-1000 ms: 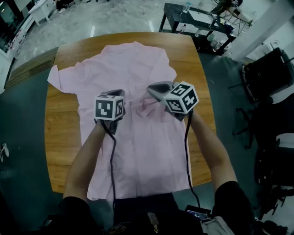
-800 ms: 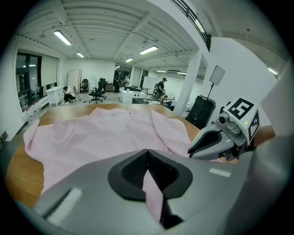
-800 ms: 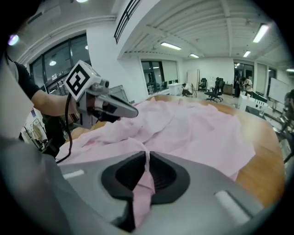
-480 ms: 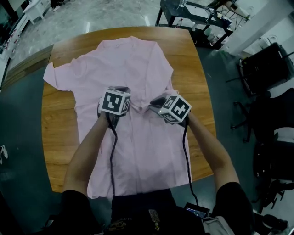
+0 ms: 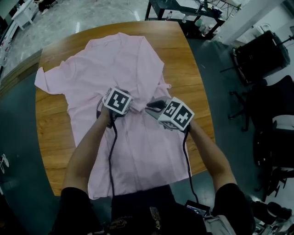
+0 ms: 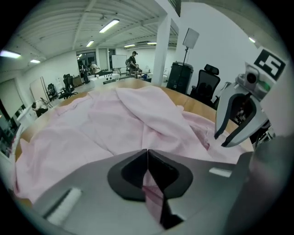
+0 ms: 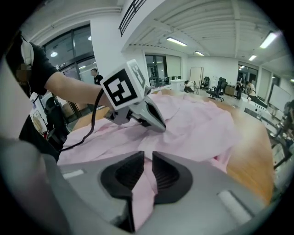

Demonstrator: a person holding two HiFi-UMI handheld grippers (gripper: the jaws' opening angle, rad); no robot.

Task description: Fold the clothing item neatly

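Note:
A pink short-sleeved shirt (image 5: 124,59) lies spread on the wooden table (image 5: 53,133), collar at the far end, its right side folded in over the middle. Both grippers sit low on the shirt's middle, close together. My left gripper (image 5: 110,92) is shut, with a thin pink fold pinched between its jaws (image 6: 147,153). My right gripper (image 5: 149,106) holds a thicker fold of the shirt (image 7: 148,158); its jaws have just been opening slightly, with the cloth still filling the gap. Each gripper shows in the other's view: the right gripper (image 6: 219,137) and the left gripper (image 7: 161,126).
The table's right edge (image 5: 202,105) is bare wood beside the folded side. Black office chairs (image 5: 257,59) stand on the grey floor to the right. A dark bench (image 5: 183,7) stands beyond the far end.
Both grippers have sunk towards the shirt and drawn nearer to each other. The bunch of cloth raised in the right gripper now lies lower over the shirt's middle.

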